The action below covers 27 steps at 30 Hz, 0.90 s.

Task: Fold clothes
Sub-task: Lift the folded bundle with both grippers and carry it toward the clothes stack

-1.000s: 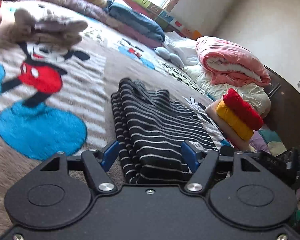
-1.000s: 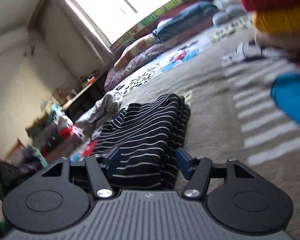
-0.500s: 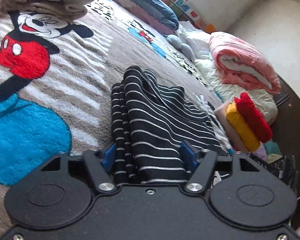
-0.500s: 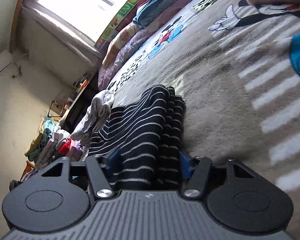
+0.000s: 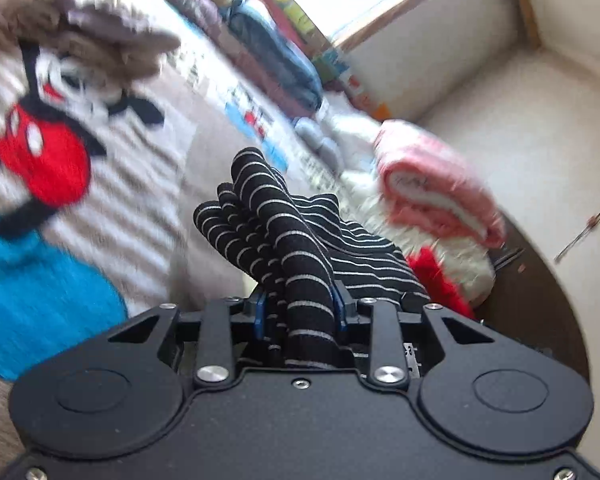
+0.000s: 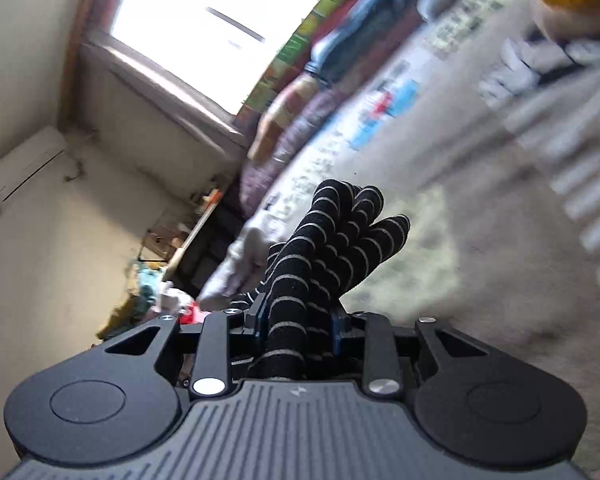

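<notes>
Both grippers, left (image 5: 299, 311) and right (image 6: 298, 320), are closing, pinching bunched folds of the striped top (image 5: 284, 240) (lifted off the blanket (image 5: 148, 184)), probably to carry or refold it.

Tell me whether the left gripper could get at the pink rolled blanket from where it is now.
Probably not yet. The left gripper is closing on a bunched fold of the black striped garment, which fills its jaws. The pink rolled blanket lies further off to the right, beyond the garment, so the gripper would have to let go first.
</notes>
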Motion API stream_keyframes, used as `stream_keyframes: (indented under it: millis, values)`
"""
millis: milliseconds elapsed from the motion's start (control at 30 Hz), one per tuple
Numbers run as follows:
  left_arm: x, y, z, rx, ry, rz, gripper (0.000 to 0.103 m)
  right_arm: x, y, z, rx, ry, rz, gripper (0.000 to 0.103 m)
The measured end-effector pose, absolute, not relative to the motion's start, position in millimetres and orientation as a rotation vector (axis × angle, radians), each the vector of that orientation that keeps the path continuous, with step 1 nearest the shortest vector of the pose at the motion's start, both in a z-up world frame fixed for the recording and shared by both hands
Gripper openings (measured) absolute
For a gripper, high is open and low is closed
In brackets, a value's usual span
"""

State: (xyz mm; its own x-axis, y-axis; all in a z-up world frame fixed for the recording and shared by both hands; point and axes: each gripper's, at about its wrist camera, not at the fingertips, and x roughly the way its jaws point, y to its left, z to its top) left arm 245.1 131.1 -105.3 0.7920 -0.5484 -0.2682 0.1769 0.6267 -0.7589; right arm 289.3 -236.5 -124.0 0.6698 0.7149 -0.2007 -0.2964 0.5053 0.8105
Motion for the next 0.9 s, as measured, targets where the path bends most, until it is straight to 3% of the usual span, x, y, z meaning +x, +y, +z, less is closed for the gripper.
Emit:
stream_keyframes:
  millis: [233, 567, 900]
  values:
    - [230, 190, -80, -0.826, 0.368, -0.372, 0.029, 304, -186, -86, 0.797, 0.503, 0.788, 0.03]
    - [236, 268, -91, -0.851, 0.3, -0.218, 0.029, 370, -83, -96, 0.739, 0.609, 0.926, 0.03]
    - [313, 314, -37, -0.761, 0.196, -0.174, 0.029, 461, -10, -43, 0.677, 0.527, 1.069, 0.03]
